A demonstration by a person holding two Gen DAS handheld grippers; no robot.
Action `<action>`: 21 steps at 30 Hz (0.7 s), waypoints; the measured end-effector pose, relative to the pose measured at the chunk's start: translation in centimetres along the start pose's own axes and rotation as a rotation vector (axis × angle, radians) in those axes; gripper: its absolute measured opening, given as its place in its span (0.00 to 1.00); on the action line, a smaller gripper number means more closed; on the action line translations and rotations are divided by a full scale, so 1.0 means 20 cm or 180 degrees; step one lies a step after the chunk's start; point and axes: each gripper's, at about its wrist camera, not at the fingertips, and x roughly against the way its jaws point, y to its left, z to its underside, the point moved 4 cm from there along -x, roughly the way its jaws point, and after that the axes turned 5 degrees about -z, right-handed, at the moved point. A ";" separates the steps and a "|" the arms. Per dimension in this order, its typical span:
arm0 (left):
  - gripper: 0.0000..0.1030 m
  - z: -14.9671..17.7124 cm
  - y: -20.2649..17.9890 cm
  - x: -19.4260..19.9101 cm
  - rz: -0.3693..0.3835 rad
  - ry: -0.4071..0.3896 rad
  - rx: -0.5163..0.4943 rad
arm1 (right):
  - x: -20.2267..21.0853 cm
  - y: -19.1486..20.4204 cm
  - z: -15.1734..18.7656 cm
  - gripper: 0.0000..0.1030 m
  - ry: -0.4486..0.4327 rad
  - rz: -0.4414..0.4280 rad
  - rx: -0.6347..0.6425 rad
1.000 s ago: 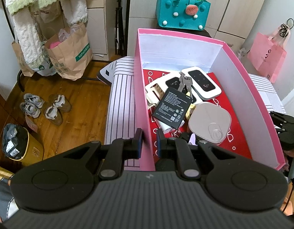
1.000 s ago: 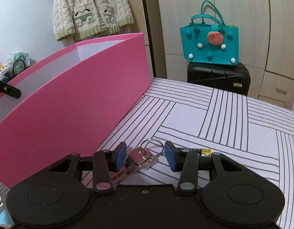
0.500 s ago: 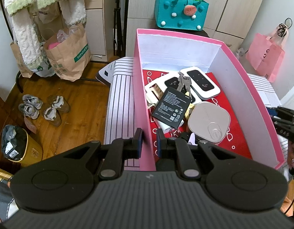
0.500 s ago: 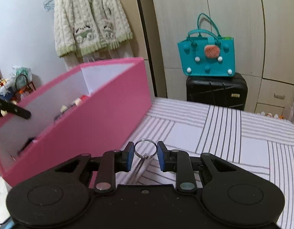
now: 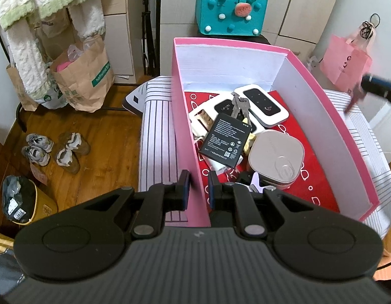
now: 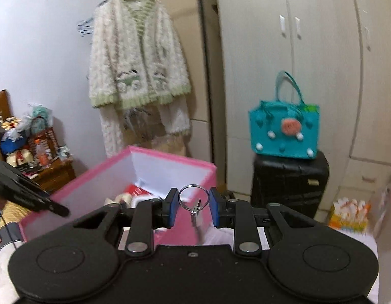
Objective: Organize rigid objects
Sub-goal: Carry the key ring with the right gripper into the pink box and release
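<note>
Holding a key ring (image 6: 193, 198) between its blue pads, the right tool (image 6: 192, 209) is up in the air with the pink box (image 6: 170, 160) in front of it and lower down. A key hangs loose under the ring. The jaws are narrow and pinch the ring from both sides.

The left tool (image 5: 197, 190) is shut tight on the near wall of the pink box (image 5: 185, 136), one pad outside and one pad inside. It looks like it keeps the box from sliding on the striped cover (image 5: 157, 136).

The step in hand seems to be carrying the keys to the box. Inside the box lie a black battery (image 5: 224, 141), another bunch of keys (image 5: 239, 107), two white gadgets with dark screens (image 5: 261, 106) and a rounded silver case (image 5: 276, 158), all on a red sheet.

The next move, I think, is to bring the ring over the open top of the box, go down a bit, and then let the jaws open so the keys drop in. The hanging key could swing and catch on the wall, so a slow move would help.

Some parts are hard to see. The right view is blurry, so the key is only a smudge. In the left view the right tool (image 5: 379, 86) is a dark blur at the far right edge. The body of the left tool hides the near corner of the box.
</note>
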 end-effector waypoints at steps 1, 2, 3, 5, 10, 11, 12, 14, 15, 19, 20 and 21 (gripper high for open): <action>0.12 0.00 0.00 0.00 0.0008 -0.0003 -0.0006 | -0.01 0.02 -0.03 0.29 0.0000 -0.0039 0.0021; 0.12 0.00 0.00 0.00 0.0020 -0.0005 -0.0008 | -0.01 0.04 -0.06 0.29 0.0003 -0.0079 0.0036; 0.12 0.01 0.01 0.00 0.0034 -0.0003 -0.0004 | -0.03 0.06 -0.09 0.29 0.0008 -0.0144 0.0056; 0.12 0.01 0.01 0.00 0.0047 -0.0008 0.0002 | -0.06 0.11 -0.12 0.29 0.0034 -0.0265 0.0080; 0.12 0.01 0.01 0.00 0.0057 -0.0016 -0.0006 | -0.21 0.19 -0.12 0.29 0.0212 -0.0531 0.0093; 0.12 0.01 0.02 0.00 0.0054 -0.0017 -0.0008 | -0.25 0.20 -0.11 0.29 0.0247 -0.0544 0.0103; 0.12 0.01 0.02 0.00 0.0053 -0.0018 -0.0008 | -0.29 0.20 -0.10 0.29 0.0280 -0.0547 0.0113; 0.12 0.01 0.02 0.00 0.0050 -0.0024 -0.0012 | -0.38 0.21 -0.08 0.29 0.0367 -0.0544 0.0127; 0.12 0.01 0.02 0.00 0.0050 -0.0025 -0.0009 | -0.42 0.21 -0.07 0.29 0.0422 -0.0550 0.0121; 0.12 0.02 0.01 0.00 0.0049 -0.0019 -0.0029 | -0.54 0.20 -0.02 0.29 0.0545 -0.0505 0.0170; 0.12 0.01 0.02 0.01 0.0051 -0.0018 -0.0039 | -0.55 0.20 -0.01 0.29 0.0546 -0.0478 0.0184; 0.12 0.01 0.02 0.01 0.0061 -0.0011 -0.0041 | -0.56 0.20 -0.01 0.29 0.0549 -0.0433 0.0225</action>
